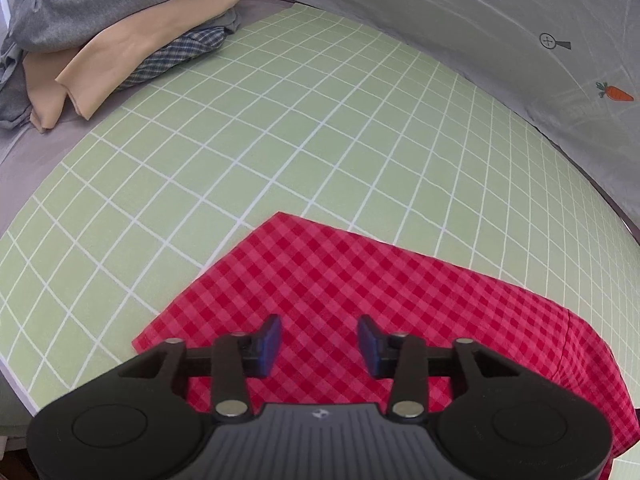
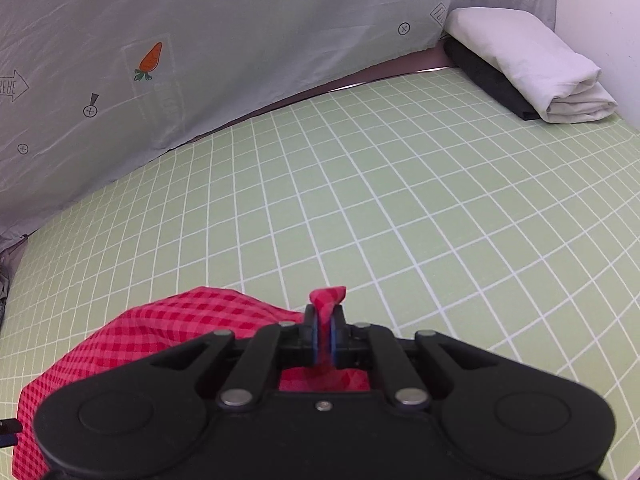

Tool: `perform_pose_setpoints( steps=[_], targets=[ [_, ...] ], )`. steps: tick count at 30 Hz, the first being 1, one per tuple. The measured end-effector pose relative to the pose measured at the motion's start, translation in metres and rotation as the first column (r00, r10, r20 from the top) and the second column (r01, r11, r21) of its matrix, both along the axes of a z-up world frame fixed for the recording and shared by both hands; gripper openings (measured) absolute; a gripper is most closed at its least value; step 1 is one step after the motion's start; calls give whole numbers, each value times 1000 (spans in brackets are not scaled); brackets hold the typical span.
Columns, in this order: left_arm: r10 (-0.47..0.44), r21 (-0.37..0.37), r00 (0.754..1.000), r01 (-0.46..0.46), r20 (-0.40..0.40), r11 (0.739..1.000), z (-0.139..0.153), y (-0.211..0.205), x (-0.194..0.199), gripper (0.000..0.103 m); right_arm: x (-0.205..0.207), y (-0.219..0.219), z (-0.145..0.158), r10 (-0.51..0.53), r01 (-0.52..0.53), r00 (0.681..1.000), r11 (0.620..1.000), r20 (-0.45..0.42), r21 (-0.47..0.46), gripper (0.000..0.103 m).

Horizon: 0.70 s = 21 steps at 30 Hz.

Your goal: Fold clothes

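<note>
A red checked garment [image 1: 360,292] lies on the green grid mat [image 1: 280,140], its near corner under my left gripper [image 1: 320,344]. The left gripper is open, its blue pads apart, hovering just above the cloth and holding nothing. My right gripper [image 2: 325,336] is shut on a pinched edge of the same red checked garment [image 2: 160,332]; a tuft of cloth sticks up between the pads, and the rest bulges to the left over the green grid mat [image 2: 400,200].
A pile of unfolded clothes [image 1: 120,28], grey, beige and blue plaid, sits at the mat's far left. A folded white cloth on a dark one [image 2: 532,64] lies at the far right. A grey sheet with carrot prints [image 2: 200,40] hangs along the back edge.
</note>
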<state>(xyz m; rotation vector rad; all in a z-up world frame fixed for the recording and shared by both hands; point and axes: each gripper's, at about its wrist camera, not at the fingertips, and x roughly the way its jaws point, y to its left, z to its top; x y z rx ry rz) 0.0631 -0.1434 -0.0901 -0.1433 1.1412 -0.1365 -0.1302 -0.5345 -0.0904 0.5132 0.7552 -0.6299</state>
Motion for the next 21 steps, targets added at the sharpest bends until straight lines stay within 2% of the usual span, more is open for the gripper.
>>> perform_pose_setpoints(
  steps=[3,5,11,17,20,21],
  targets=[
    [-22,-15,1000,23,21,1000,0,-6,6,78,2,1,-2,-3,3,1000,1000,-4,0,7],
    [-25,-24,1000,26,16,999,-3,-10,13,84,4,1,-2,-6,6,1000,1000,-4,0,8],
    [2,-36,999,-4,-34,999,-16,-18,42,85,12,-6,-7,-29,29,1000,1000,-12,11,9],
    [-52,-39,998,50,-44,998,-28,-40,64,89,23,-17,-16,-55,56,998,998,-30,31,10],
    [-44,17,996,45,-79,999,-38,-47,71,91,31,-22,-22,-72,74,997,996,-41,55,10],
    [-34,41,997,37,-74,998,-40,-48,71,96,34,-23,-23,-71,73,996,996,-49,57,10]
  ],
)
